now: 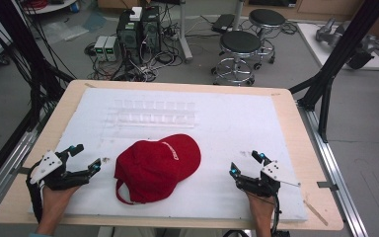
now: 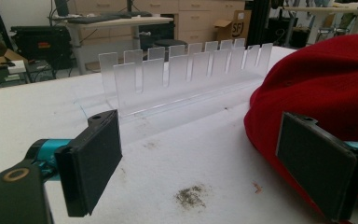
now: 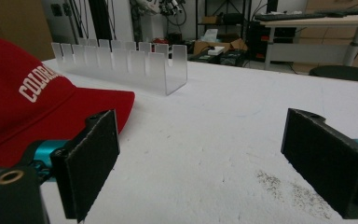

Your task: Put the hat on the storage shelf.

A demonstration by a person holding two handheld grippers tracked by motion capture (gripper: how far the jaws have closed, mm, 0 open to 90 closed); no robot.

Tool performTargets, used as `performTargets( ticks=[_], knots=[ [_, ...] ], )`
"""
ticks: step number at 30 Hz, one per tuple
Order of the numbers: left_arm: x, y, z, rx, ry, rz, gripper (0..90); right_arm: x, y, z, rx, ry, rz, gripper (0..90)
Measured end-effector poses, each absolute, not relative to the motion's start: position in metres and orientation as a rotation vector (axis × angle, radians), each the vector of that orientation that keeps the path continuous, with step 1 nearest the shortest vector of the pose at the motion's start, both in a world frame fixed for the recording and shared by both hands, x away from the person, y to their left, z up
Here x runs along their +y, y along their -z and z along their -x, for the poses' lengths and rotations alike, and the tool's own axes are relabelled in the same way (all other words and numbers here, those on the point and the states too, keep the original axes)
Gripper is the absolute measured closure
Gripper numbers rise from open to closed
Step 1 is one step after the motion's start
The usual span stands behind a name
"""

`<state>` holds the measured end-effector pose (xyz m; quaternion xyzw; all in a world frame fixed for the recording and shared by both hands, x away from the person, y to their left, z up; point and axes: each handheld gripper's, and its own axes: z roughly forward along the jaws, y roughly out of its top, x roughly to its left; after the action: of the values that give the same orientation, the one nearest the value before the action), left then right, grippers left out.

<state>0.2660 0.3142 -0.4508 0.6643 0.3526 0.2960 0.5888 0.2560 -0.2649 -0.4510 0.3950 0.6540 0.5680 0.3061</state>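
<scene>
Red cap (image 1: 158,167) lies crown-up near front middle of white surface (image 1: 237,128), brim toward right (white lettering on front, partly readable). Clear slotted rack (image 1: 150,114) stands behind cap, apart from it. Left gripper (image 1: 81,159) just beside cap's left edge, jaws spread wide, holding nothing. Right gripper (image 1: 246,164) well right of cap, jaws likewise wide apart, empty. Dark speckled smudges on surface near both grippers.

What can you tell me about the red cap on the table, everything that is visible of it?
The red cap is soft fabric with white lettering on the front, beginning "COLOR". It lies crown up on the white table cover, brim toward the far right, back strap toward the person. The clear slotted rack stands behind it, apart. It lies between the two open tools, and neither touches it.
</scene>
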Motion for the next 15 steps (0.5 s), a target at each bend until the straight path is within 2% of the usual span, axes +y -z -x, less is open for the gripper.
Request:
performTargets(
  ticks=[15],
  knots=[
    [0.3140, 0.4503, -0.2672, 0.826, -0.687, -1.563, 14.5, -0.2650, 0.4509, -0.2562, 1.740, -1.508, -1.051, 10.3]
  ],
)
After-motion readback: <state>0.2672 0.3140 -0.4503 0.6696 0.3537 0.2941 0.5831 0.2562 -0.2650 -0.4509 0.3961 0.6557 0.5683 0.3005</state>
